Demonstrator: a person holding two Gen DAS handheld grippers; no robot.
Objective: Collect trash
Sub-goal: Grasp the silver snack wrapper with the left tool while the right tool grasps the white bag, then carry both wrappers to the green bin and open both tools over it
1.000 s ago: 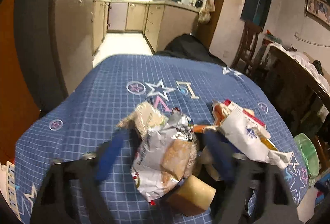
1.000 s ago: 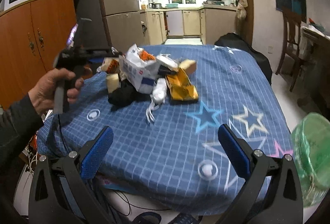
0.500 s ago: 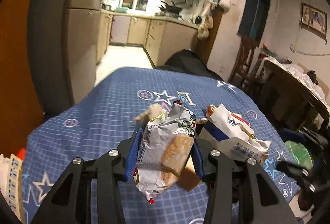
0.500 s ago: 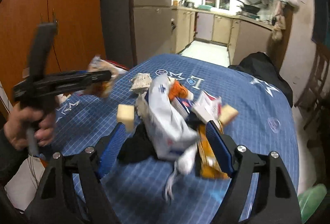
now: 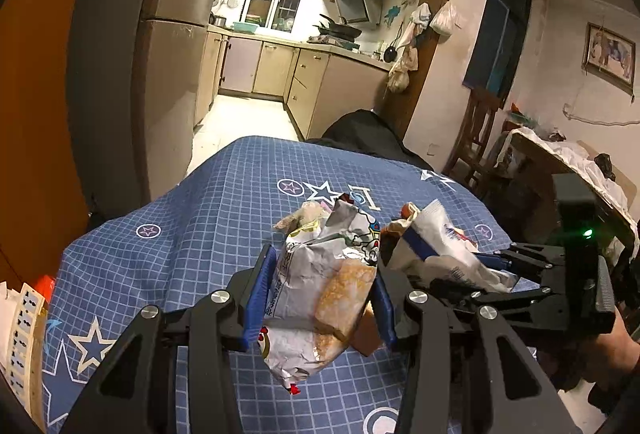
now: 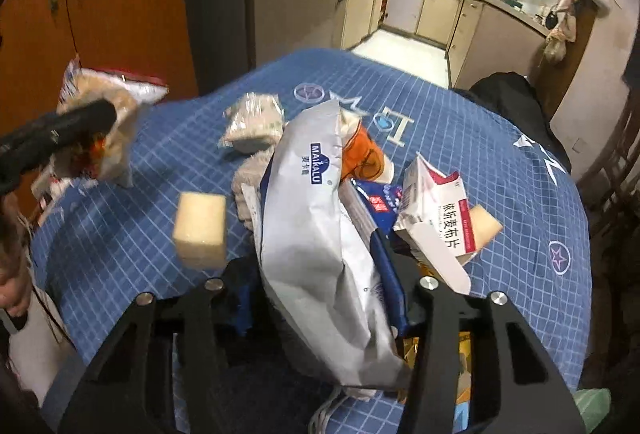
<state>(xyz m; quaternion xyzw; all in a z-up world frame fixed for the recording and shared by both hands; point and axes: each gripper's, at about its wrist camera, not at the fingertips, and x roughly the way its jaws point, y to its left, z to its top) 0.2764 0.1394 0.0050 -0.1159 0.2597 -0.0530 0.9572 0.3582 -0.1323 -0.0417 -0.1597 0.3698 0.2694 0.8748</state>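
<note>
Here the left gripper point(image 5: 320, 298) is pinching one silver snack wrapper point(image 5: 324, 290), while the right gripper point(image 6: 320, 282) is closing around one white bag point(image 6: 320, 234); two yellow sponge blocks point(image 6: 200, 230) are lying on the blue tablecloth point(image 6: 500, 162).

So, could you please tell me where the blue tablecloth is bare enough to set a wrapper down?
The blue tablecloth is bare on its far half toward the kitchen, and along the left side beyond the yellow sponge block. It is crowded around the white Maikalu bag and the medicine box.

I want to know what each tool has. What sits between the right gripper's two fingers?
In the right wrist view, a white MAIKALU bag stands between the closing jaws of the right gripper, on the blue checked tablecloth.
</note>
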